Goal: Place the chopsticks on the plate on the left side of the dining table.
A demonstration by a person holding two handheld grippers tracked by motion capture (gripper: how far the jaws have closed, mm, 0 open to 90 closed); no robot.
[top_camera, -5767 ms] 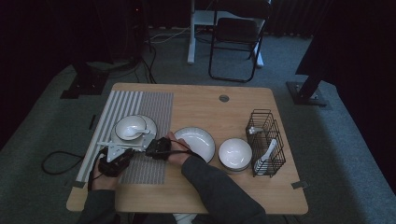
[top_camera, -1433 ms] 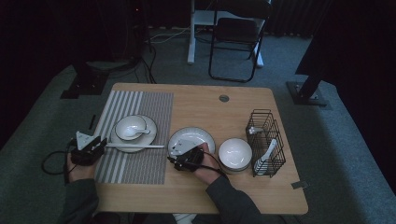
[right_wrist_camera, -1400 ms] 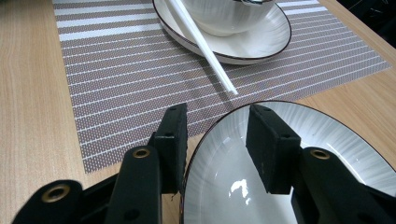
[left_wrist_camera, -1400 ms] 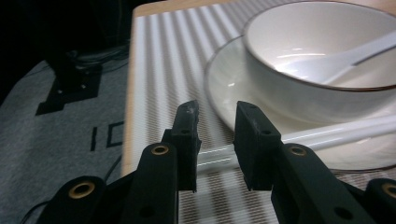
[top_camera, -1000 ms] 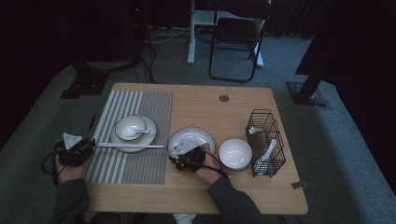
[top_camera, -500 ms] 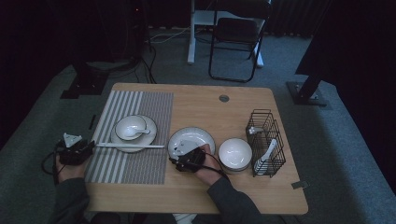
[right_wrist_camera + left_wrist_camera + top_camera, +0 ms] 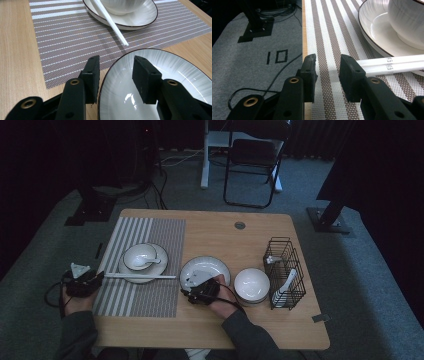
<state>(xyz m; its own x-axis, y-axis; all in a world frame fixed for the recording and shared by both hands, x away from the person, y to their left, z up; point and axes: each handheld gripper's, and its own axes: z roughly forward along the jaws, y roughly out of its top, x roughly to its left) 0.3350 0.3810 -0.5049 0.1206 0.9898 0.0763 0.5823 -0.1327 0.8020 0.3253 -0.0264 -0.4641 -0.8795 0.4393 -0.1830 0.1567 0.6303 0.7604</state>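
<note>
A pair of white chopsticks (image 7: pixel 135 276) lies across the striped placemat (image 7: pixel 145 292) and the front rim of a saucer (image 7: pixel 155 265) that carries a small bowl with a spoon (image 7: pixel 140 256). My left gripper (image 7: pixel 97 278) is at the table's left edge, open (image 7: pixel 327 72), with the chopsticks' (image 7: pixel 392 63) ends just beside its right jaw and nothing between the jaws. My right gripper (image 7: pixel 190 291) is open (image 7: pixel 115 77) and straddles the near rim of the dark-rimmed white plate (image 7: pixel 175 75): one jaw is outside the rim and the other over the plate (image 7: pixel 210 267).
A white bowl (image 7: pixel 251 285) stands right of the plate. Beyond it is a black wire basket (image 7: pixel 285 270) holding a white spoon. The placemat (image 7: pixel 62 42) lies close to the plate. A cable trails on the floor (image 7: pixel 249 50) left of the table.
Since 5.8 s ago both grippers left the middle of the chopsticks: the left went to their left end, the right to the plate rim. Over the last second, almost nothing moved.
</note>
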